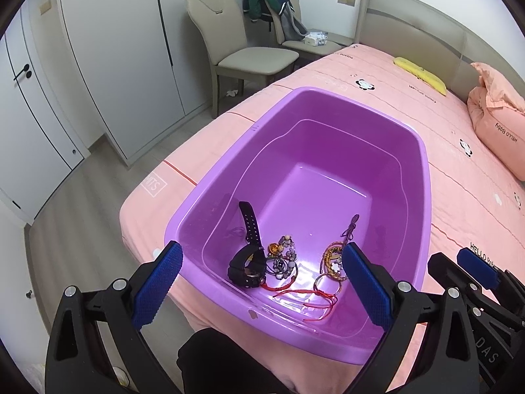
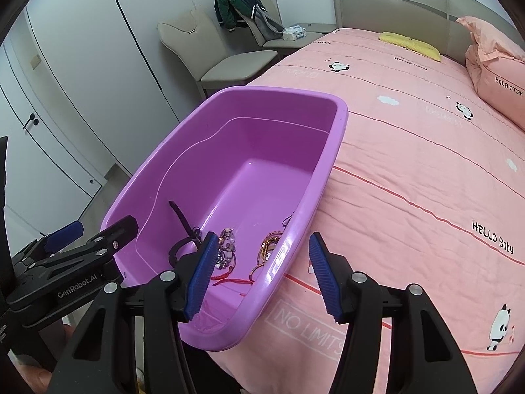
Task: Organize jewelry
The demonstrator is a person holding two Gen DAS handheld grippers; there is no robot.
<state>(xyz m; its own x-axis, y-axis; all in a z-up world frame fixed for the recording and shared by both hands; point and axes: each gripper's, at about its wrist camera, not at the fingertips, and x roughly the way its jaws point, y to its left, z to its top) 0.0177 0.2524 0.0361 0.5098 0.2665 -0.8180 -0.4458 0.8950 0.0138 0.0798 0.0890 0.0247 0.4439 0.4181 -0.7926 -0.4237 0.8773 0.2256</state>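
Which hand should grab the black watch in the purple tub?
Probably the left gripper. Its open jaws hang right over the black watch inside the purple tub. The right gripper straddles the tub's right rim, partly over the bed.

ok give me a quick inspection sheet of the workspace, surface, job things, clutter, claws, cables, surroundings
surface: pink bedspread with panda prints, purple tub sitting at its near corner
job's things: black watch, beaded bracelets, gold bracelets and red cord, all lying in the tub's near end
clutter: yellow cloth and folded pink quilt by the headboard
claws: left claw open above the tub's near rim, nothing held; right claw open, straddling the tub's right rim without gripping
cables: nothing seen
surroundings: two beige chairs, green jacket, white wardrobe
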